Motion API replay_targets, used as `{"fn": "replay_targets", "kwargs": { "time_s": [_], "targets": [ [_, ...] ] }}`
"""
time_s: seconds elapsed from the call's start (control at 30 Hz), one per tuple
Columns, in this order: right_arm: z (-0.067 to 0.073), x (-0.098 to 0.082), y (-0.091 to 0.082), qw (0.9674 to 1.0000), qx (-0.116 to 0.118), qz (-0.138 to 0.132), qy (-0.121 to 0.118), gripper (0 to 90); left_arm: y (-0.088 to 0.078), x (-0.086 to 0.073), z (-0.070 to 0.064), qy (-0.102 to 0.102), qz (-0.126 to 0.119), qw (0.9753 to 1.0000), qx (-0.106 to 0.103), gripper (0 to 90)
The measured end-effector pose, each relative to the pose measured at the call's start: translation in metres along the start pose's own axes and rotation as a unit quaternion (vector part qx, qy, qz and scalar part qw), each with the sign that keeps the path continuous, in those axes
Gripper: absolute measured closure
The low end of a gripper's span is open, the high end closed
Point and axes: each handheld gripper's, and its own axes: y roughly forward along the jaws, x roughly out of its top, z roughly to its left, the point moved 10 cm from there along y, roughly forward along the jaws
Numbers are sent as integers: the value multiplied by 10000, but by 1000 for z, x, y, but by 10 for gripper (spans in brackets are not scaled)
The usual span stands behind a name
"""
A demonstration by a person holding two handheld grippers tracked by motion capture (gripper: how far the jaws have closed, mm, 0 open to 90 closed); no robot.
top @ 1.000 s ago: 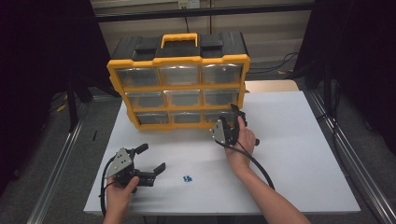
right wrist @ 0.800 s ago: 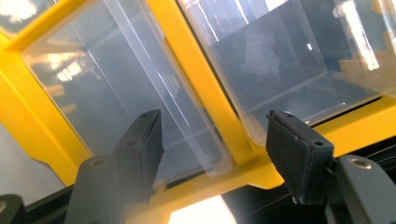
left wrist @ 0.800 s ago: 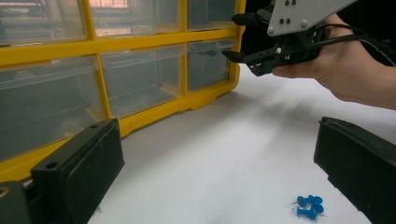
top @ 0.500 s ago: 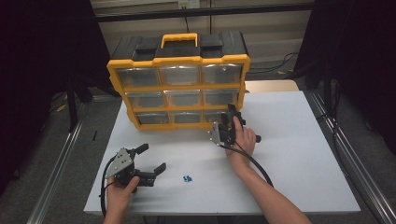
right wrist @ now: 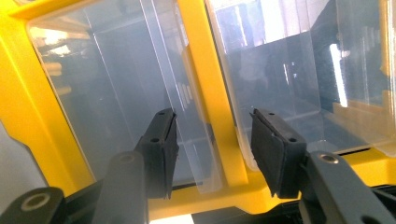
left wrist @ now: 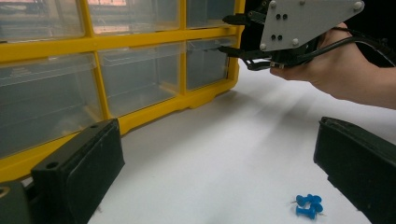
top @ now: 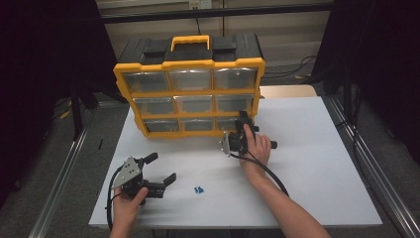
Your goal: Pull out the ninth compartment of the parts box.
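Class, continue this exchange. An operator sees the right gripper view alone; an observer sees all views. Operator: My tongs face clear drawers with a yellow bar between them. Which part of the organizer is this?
Observer: The right tongs are at the lower right corner of the yellow organizer, at its right-hand column of drawers. They have just been closing, with the bar between them but not pressed.
Operator: Is anything loose on the table?
Observer: A few blue pushpins lie on the white table, toward its near edge.
Operator: Where are my other tongs?
Observer: The left tongs stand open just left of the pushpins, with nothing between them.
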Motion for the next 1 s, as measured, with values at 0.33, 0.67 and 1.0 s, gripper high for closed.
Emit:
{"fn": "replay_targets", "kwargs": {
  "time_s": [0.33, 0.67, 1.0],
  "targets": [
    [4, 3, -4, 9989, 112, -41, -457, 713, 0, 0, 0, -76, -28, 10000, -22, 15],
    [8, 3, -15, 9978, 320, -134, -568, 769, 0, 1, -1, -69, -66, 9999, -100, 15],
    [8, 4, -27, 9965, 390, -287, -683, 774, -1, 0, 1, 19, 24, 10000, 39, 15]
  ]
}}
